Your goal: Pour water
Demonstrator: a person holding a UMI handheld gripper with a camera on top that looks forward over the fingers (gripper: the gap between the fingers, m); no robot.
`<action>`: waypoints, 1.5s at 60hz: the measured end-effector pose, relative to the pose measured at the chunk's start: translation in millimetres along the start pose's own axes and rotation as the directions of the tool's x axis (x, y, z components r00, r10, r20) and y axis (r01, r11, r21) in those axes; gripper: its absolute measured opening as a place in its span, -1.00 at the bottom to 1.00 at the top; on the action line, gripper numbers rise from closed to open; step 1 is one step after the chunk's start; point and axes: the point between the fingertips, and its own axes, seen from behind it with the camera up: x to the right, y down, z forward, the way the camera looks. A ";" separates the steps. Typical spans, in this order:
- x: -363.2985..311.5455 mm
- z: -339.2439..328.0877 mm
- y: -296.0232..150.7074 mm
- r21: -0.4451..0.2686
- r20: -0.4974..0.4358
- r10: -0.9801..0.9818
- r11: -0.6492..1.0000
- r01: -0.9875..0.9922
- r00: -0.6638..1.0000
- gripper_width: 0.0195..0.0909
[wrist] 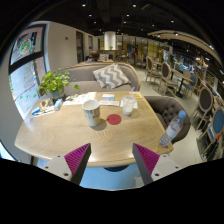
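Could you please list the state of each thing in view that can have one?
Gripper: jaws open, holding nothing, short of the table.
Cup: upright on the wooden table, untouched.
Bottle: standing at the table's far right edge, leaning a little.
Red coaster: flat, bare, beside the cup.
Potted plant: upright on the table.

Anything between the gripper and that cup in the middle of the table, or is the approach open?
Nothing visible blocks it. The gripper is open and empty, back from the round light wooden table. The pale patterned paper cup stands beyond the fingers across bare tabletop; the small red round coaster lies beside it.
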 end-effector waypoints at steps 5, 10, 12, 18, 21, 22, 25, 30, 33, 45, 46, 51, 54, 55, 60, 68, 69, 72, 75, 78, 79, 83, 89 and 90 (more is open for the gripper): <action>57.6 8.8 12.0 0.008 -0.037 0.004 1.000 -0.004 0.999 0.85; 112.6 17.1 20.3 0.022 -0.066 0.025 0.999 -0.023 0.998 0.85; 133.6 21.9 23.0 0.026 -0.076 0.038 0.999 -0.036 0.996 0.84; 189.8 39.9 27.2 0.050 -0.099 0.080 0.996 -0.075 0.992 0.84; 213.9 52.4 28.7 0.061 -0.109 0.099 0.994 -0.092 0.989 0.85; 220.7 56.9 29.1 0.064 -0.111 0.104 0.993 -0.097 0.988 0.85; 238.9 72.8 29.6 0.070 -0.114 0.115 0.992 -0.108 0.987 0.84; 258.1 98.6 26.0 0.081 -0.108 0.125 0.990 -0.117 0.986 0.85; 272.8 112.9 19.2 0.095 -0.105 0.129 0.988 -0.119 0.986 0.86; 288.8 158.7 0.9 0.156 -0.085 0.128 0.981 -0.114 0.988 0.58; 289.3 161.0 -0.4 0.163 -0.083 0.130 0.980 -0.115 0.988 0.47; 289.8 170.2 -5.5 0.187 -0.074 0.124 0.976 -0.109 0.989 0.04; 290.5 173.0 -7.3 0.199 -0.085 0.124 0.974 -0.106 0.989 -0.05; 291.5 171.8 -8.9 0.202 -0.085 0.125 0.974 -0.106 0.988 -0.08; 290.9 172.2 -9.8 0.223 -0.090 0.117 0.970 -0.094 0.989 -0.26; 292.6 169.9 -11.4 0.233 -0.098 0.106 0.969 -0.080 0.990 -0.51; 292.8 169.6 -11.5 0.232 -0.100 0.106 0.969 -0.081 0.989 -0.51; 293.4 169.9 -11.5 0.230 -0.106 0.104 0.970 -0.077 0.989 -0.51; 293.4 170.6 -12.3 0.226 -0.112 0.099 0.972 -0.071 0.989 -0.51; 289.1 173.4 -11.8 0.220 -0.122 0.091 0.973 -0.062 0.988 -0.51; 289.1 173.3 -12.4 0.219 -0.126 0.087 0.974 -0.058 0.988 -0.51; 290.2 171.9 -16.0 0.214 -0.144 0.071 0.976 -0.039 0.987 -0.51; 284.2 167.0 -29.1 0.216 -0.171 0.048 0.976 -0.010 0.984 -0.51; 282.7 165.2 -32.7 0.219 -0.176 0.045 0.976 -0.005 0.983 -0.51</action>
